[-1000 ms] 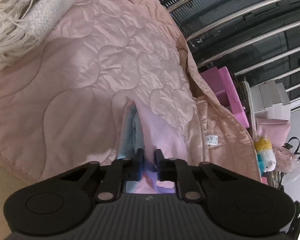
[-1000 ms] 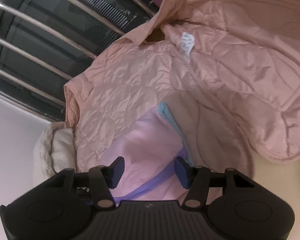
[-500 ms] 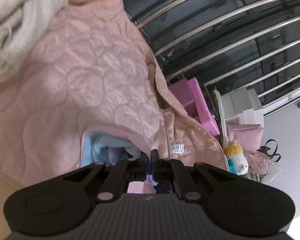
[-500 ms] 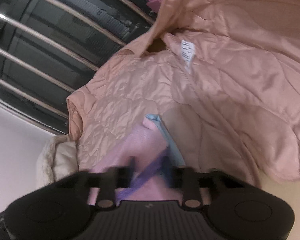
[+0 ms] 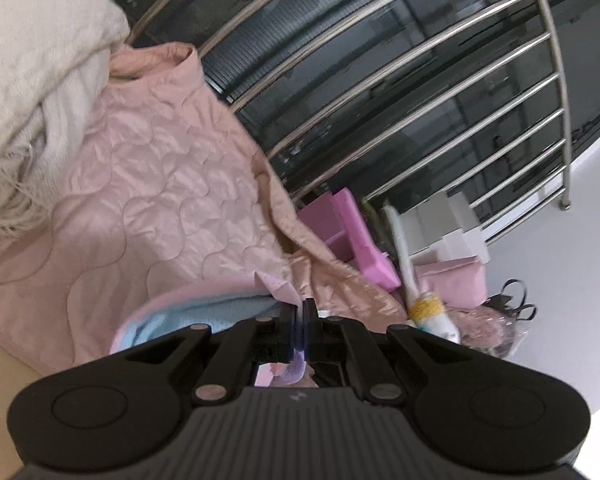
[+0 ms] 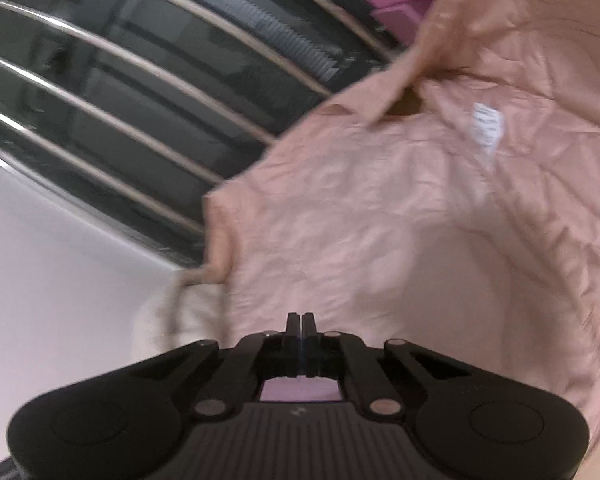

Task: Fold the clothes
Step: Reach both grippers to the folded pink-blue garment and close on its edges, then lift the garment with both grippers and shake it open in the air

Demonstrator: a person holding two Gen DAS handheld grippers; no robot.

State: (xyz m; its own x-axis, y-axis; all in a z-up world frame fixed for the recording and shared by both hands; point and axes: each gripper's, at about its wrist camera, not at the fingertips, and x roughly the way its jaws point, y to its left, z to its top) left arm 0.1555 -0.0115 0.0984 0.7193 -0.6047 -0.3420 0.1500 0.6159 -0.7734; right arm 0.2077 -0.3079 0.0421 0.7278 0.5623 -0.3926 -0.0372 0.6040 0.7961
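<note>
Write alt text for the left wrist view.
The left gripper, jaws shut, pinches the edge of a small pink and light-blue garment lying on a quilted pink jacket. A cream fringed knit sits upper left; metal railings behind.

Pink jacket (image 6: 400,220) looks blurred, cut off rightward.
</note>
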